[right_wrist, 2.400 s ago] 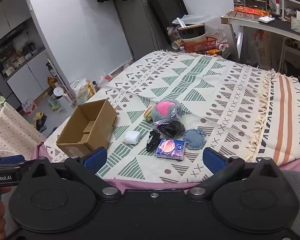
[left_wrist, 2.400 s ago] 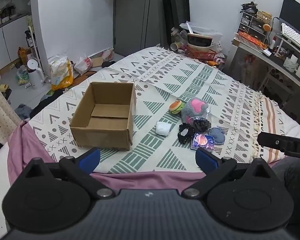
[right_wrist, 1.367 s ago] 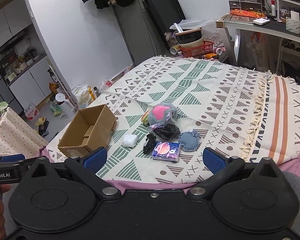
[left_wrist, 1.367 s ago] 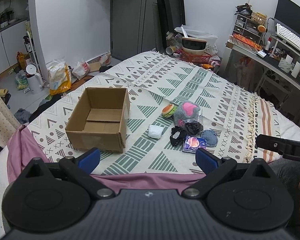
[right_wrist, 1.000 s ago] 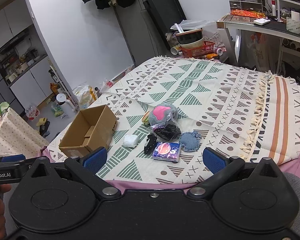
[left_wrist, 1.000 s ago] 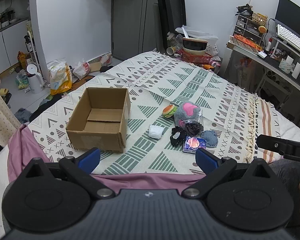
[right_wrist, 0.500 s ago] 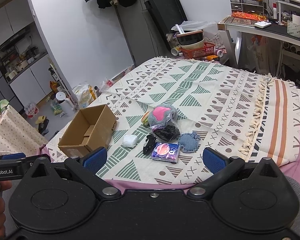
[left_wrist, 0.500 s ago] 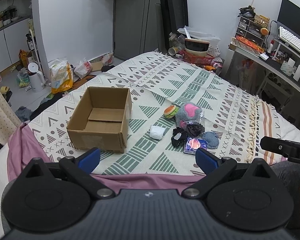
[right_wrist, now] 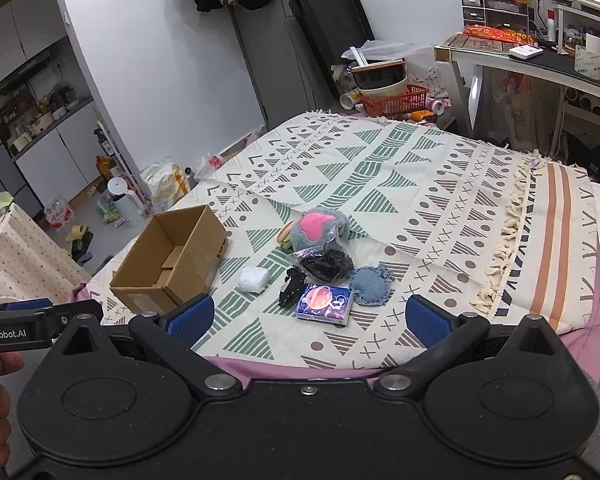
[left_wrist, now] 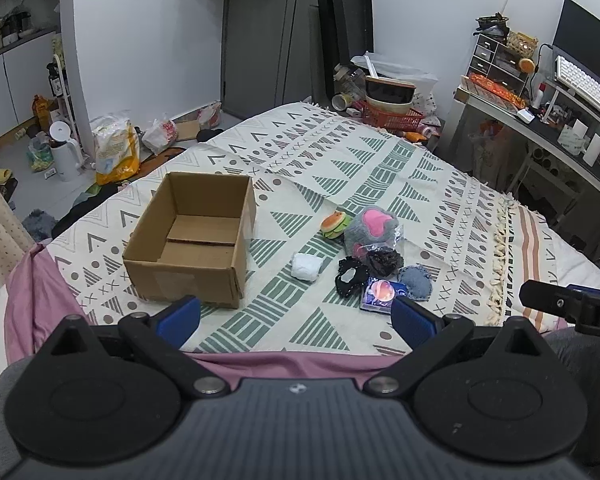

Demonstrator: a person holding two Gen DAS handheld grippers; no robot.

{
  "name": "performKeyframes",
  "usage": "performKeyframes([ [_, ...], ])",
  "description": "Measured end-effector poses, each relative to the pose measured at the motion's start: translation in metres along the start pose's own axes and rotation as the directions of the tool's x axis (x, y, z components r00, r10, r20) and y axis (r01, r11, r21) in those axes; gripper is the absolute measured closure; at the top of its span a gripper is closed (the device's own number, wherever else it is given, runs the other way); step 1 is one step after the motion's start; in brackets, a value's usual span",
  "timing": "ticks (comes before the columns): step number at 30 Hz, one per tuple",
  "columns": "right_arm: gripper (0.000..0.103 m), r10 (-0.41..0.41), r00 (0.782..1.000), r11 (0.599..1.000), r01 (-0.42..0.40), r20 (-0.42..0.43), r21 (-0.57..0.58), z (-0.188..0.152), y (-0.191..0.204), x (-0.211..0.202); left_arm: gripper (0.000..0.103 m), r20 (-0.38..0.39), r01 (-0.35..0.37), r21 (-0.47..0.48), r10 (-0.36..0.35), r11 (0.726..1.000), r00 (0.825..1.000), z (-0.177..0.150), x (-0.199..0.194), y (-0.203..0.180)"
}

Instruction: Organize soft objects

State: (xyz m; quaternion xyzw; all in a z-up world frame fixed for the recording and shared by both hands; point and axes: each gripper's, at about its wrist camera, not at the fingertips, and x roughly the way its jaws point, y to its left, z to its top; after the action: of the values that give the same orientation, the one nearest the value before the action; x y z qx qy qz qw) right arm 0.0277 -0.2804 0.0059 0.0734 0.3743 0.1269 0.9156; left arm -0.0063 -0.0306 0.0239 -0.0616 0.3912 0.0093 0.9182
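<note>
Over the last couple of seconds both views had drawn slightly back from the bed (left_wrist: 380, 168), so the open brown cardboard box (left_wrist: 196, 240) and the cluster of soft things looked a little smaller, though nothing on the patterned blanket had shifted. The white fluffy ball (left_wrist: 306, 267), the burger-shaped toy (left_wrist: 334, 225), the grey plush with a pink heart (left_wrist: 370, 229), the black scrunchies (left_wrist: 352, 276), the blue denim pad (left_wrist: 416, 282) and the purple packet (left_wrist: 380, 294) lay just right of the box, well ahead of both tongs. The left tongs (left_wrist: 296, 318) and right tongs (right_wrist: 310, 318) were spread wide, holding and touching nothing.
</note>
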Motion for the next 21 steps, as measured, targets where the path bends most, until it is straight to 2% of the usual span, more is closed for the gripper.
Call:
performKeyframes([
  [11,0.0,0.018,0.999,1.0,-0.018,-0.029,0.003,0.004,-0.008,0.016,0.002,0.011,0.024,-0.019,-0.024,1.0,1.0,0.006,0.017,-0.002],
  [16,0.0,0.049,0.999,0.998,-0.048,-0.024,0.04,0.009,-0.018,0.024,0.003,0.016,0.038,-0.03,-0.037,0.999,0.999,0.01,0.028,-0.004],
  [21,0.0,0.048,0.998,0.998,-0.047,-0.032,0.044,0.011,-0.021,0.041,0.004,-0.002,0.064,-0.052,-0.064,0.997,0.998,0.011,0.045,-0.005],
])
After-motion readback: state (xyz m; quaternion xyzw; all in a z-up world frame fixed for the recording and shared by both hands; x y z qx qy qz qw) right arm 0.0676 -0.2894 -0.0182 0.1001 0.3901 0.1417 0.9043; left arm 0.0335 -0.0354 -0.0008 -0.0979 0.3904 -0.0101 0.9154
